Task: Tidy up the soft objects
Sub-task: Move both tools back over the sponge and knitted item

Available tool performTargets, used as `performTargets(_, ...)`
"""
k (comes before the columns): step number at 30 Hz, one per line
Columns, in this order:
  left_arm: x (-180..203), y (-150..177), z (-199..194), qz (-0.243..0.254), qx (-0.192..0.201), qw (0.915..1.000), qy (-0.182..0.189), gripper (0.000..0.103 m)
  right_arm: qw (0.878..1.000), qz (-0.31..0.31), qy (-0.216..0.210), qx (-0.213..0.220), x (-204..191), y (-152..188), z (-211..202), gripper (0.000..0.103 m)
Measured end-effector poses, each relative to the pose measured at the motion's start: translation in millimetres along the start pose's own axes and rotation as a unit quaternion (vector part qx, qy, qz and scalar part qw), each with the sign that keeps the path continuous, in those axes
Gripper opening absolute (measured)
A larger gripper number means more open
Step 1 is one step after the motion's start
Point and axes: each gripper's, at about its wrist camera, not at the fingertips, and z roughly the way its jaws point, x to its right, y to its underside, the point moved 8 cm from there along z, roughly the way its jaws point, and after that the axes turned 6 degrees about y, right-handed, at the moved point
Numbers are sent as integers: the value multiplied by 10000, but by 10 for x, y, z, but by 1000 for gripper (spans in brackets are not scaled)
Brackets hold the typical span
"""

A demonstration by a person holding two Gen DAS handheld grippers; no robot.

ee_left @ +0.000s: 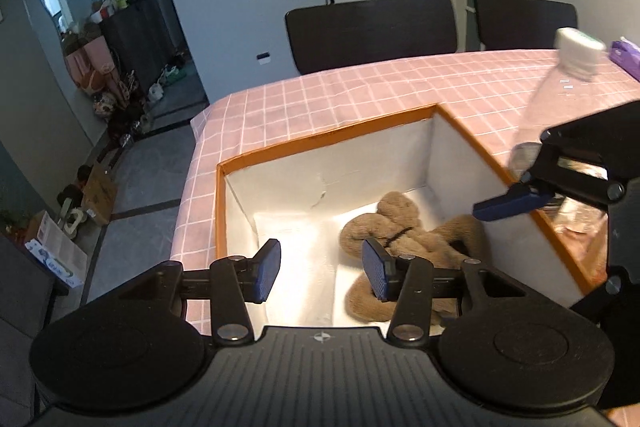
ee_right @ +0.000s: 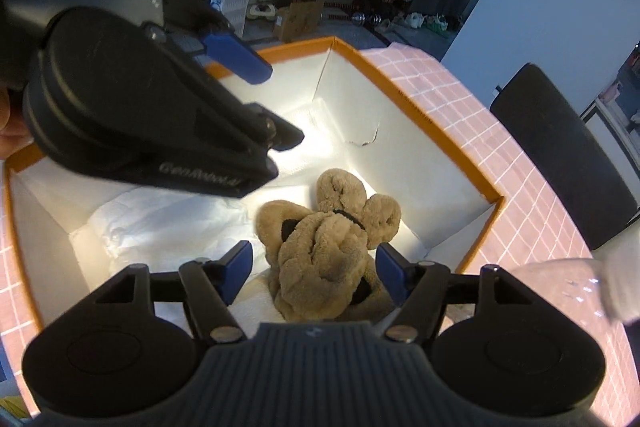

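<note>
- Plush toy [ee_right: 320, 251], brown and floppy, lies on the floor of the white box [ee_left: 328, 163] with the orange rim, beside white padding.
- Left gripper [ee_left: 320, 273] and right gripper [ee_right: 316, 269] hover above it, jaws spread, pinching nothing.
- This item looks stowed; other soft things are not visible, so what remains is unclear.
- A clear bottle [ee_left: 560, 87] stands on the pink checked worktop [ee_left: 360, 99], right of the box.

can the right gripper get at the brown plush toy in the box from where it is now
Probably yes. The right gripper is open above the open-topped box, and the brown plush toy lies right below between its fingers, with nothing over it. The left gripper sits off to one side.
</note>
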Motion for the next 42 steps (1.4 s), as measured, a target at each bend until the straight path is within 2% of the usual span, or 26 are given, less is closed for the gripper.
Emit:
performTargets(4, 149, -20, -199, 146, 199, 9997, 30, 54, 9997, 121, 47, 210, 50, 56, -281, 67)
performTargets(9, 439, -50, -511, 291, 613, 9973, 274, 52, 9983, 348, 122, 453, 199, 245, -701, 67)
performTargets(15, 916, -62, -805, 510, 1103, 9899, 727, 52, 9936, 953, 216, 571, 531, 634, -1190, 68)
performTargets(20, 1373, -70, -823, 907, 1198, 9816, 1179, 52, 9882, 1374, 412, 529, 774, 1039, -1453, 69)
performTargets(23, 1640, -78, -703, 1256, 1088, 9765, 1375, 53, 9855, 1546, 562, 413, 878, 1280, -1519, 69)
performTargets(26, 1868, -69, -524, 1591, 908, 9717, 1489, 59, 9828, 1706, 667, 244, 986, 1514, -1531, 69)
performTargets(32, 2179, -73, -21, 2036, 447, 9643, 1631, 64, 9768, 1978, 800, -164, 1244, 1921, -1373, 69)
performTargets(35, 2343, -2, 210, 2259, 194, 9603, 1626, 73, 9746, 2056, 811, -350, 1339, 2110, -1272, 69)
performTargets(42, 2505, 64, 640, 2459, -335, 9559, 1572, 74, 9719, 2137, 748, -642, 1591, 2380, -958, 69)
